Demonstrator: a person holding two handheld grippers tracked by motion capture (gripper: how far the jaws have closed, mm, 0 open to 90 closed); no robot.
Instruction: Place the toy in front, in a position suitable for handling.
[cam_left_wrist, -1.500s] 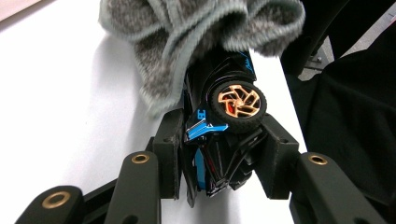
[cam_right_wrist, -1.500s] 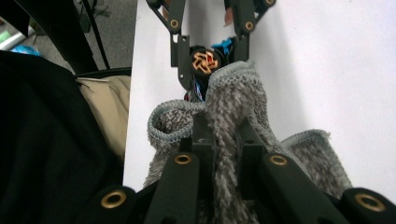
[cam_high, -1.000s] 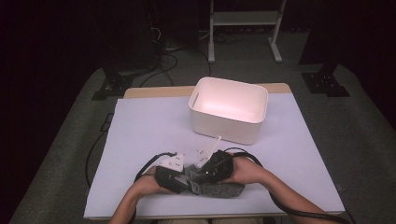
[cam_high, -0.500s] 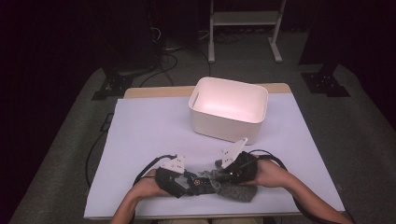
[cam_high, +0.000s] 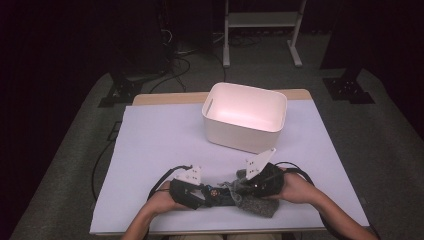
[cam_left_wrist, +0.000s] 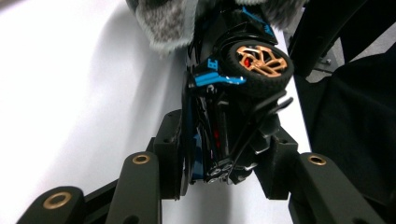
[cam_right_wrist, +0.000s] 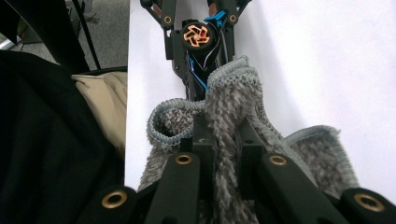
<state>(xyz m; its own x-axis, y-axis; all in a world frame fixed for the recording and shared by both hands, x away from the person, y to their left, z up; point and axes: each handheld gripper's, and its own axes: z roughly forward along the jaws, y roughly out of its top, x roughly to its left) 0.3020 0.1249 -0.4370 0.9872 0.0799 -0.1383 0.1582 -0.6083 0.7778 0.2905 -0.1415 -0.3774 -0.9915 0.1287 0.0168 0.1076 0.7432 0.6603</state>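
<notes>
A black and blue toy car (cam_left_wrist: 229, 107) with gold wheels lies on its side between the jaws of my left gripper (cam_left_wrist: 224, 158). The jaws have just been closing and now press on its body. In the high view the left gripper (cam_high: 202, 192) and the car (cam_high: 216, 194) sit near the table's front edge. My right gripper (cam_right_wrist: 219, 140) is shut on a fold of grey fluffy cloth (cam_right_wrist: 233, 107). The cloth drapes against the car's far end (cam_right_wrist: 198, 42). From above, the right gripper (cam_high: 241, 190) is just right of the car, and the cloth (cam_high: 257, 206) bunches beneath it.
A white plastic bin (cam_high: 220, 130) stands at the back middle of the table, with no contents I can see. A pale sheet (cam_high: 160, 145) covers the tabletop. Black cables (cam_high: 162, 180) loop beside both hands. The person's dark clothing is close behind the front edge.
The right hand with the cloth has slid to the right along the car. The left hand has stayed where it was, holding the car.
</notes>
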